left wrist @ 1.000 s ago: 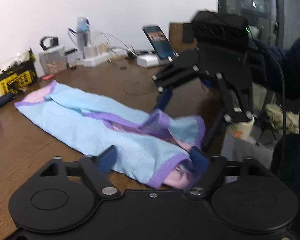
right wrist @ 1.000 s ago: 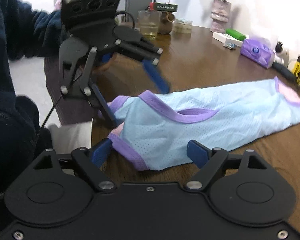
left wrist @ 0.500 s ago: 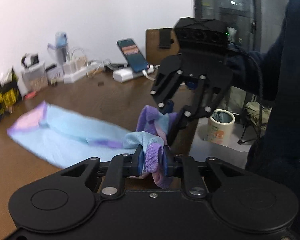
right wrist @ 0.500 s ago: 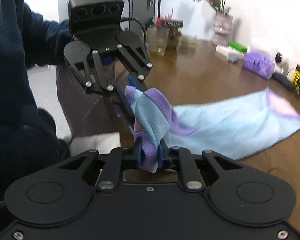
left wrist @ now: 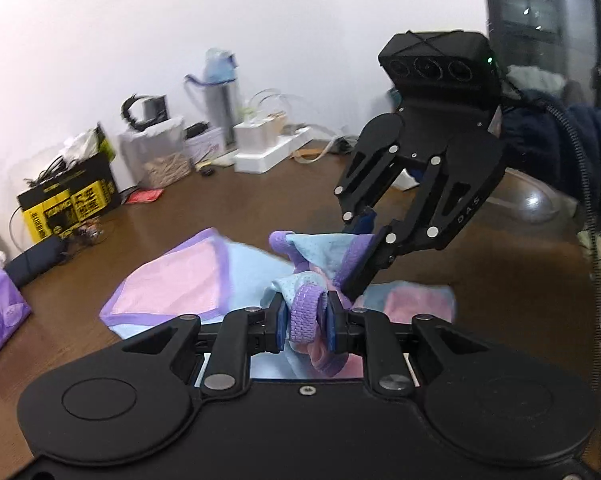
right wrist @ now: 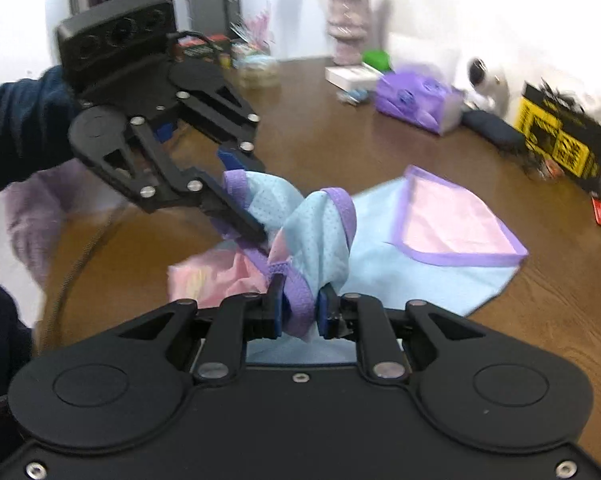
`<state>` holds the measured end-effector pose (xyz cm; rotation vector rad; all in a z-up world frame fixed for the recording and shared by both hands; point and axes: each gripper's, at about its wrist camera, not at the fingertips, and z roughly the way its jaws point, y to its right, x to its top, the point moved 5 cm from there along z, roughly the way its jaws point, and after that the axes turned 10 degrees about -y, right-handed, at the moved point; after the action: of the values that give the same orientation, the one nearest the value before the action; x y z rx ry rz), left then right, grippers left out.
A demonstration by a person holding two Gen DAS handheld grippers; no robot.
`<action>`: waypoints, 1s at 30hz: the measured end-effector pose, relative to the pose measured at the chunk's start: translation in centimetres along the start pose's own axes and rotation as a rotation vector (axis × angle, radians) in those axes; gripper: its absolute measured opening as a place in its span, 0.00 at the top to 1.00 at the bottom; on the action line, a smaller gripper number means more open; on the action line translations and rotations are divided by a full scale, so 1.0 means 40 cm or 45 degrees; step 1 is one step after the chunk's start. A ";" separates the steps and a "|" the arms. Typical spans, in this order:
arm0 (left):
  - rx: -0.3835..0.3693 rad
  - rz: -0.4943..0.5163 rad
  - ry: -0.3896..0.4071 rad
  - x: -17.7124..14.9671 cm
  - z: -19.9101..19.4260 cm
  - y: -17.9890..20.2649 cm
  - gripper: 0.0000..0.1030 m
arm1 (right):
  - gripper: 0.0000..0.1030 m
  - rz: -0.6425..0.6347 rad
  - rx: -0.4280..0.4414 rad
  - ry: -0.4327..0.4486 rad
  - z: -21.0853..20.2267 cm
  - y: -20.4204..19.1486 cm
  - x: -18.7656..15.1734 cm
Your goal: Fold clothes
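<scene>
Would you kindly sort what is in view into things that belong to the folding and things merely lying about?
Folding: blue garment; left gripper; right gripper.
Lying about: tissue pack; yellow box; water bottle; vase.

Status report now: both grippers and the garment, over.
Left hand-held gripper shut on garment trim. Right hand-held gripper shut on trim too. Near end lifted. Nothing in the way.

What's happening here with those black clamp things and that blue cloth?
A person is folding a light-blue garment with purple trim on a wooden table, using a handheld gripper in each hand. The left gripper and the right gripper are each shut on a bunch of purple-edged fabric and hold that end up off the table, while the far end lies flat.
</scene>
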<state>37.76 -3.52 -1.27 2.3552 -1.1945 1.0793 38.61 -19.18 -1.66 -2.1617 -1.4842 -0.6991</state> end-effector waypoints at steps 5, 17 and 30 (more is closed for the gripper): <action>0.046 -0.076 -0.054 -0.008 0.059 -0.047 0.58 | 0.36 0.035 -0.107 0.012 0.070 0.047 0.008; 0.418 -0.407 0.149 0.071 -0.022 -0.110 0.15 | 0.16 0.123 -0.456 0.181 0.008 0.101 0.046; 0.112 -0.015 0.024 -0.073 -0.050 0.164 0.07 | 0.17 -0.028 -0.162 0.153 -0.015 -0.139 -0.066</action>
<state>30.55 -4.82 -2.53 2.4083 -1.1478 1.1705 32.49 -19.56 -2.48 -2.1564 -1.4381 -0.9375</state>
